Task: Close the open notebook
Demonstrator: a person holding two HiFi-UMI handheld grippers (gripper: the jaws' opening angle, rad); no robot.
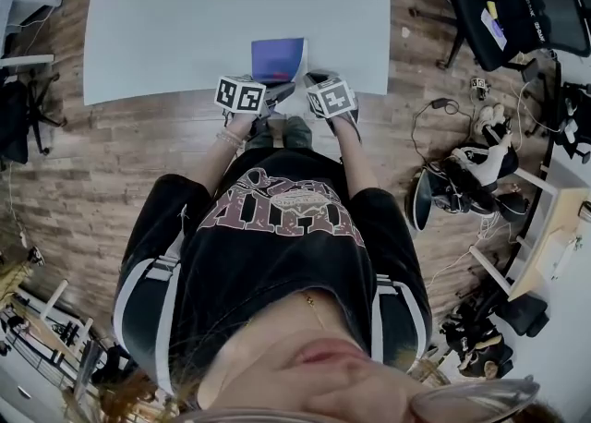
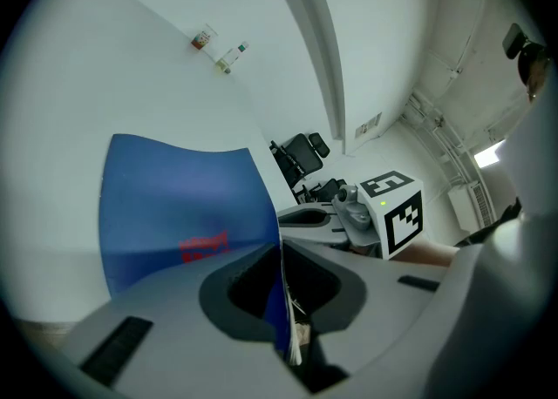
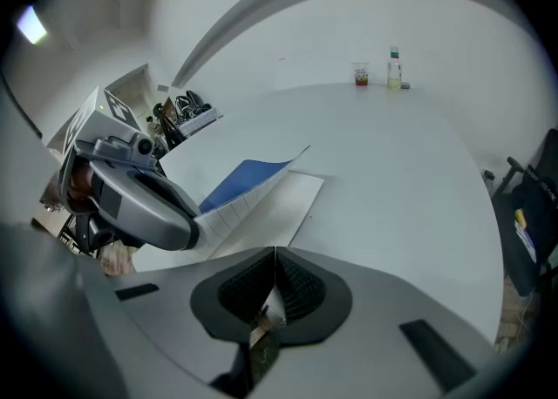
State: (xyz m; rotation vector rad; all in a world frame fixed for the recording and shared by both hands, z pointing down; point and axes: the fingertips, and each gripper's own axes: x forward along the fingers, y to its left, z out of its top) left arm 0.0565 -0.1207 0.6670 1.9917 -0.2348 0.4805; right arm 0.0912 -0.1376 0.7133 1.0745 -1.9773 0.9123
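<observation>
Left gripper view: left gripper [image 2: 281, 258] pinches curved blue notebook cover [image 2: 183, 206] (right gripper [image 3: 275, 256] closed, empty).

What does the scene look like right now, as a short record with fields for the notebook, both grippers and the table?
Notebook: blue-covered paper notebook, open, cover lifted off the white pages
Left gripper: shut on the cover's edge
Right gripper: jaws together, nothing between them
Table: white table, two small containers at its far end
</observation>
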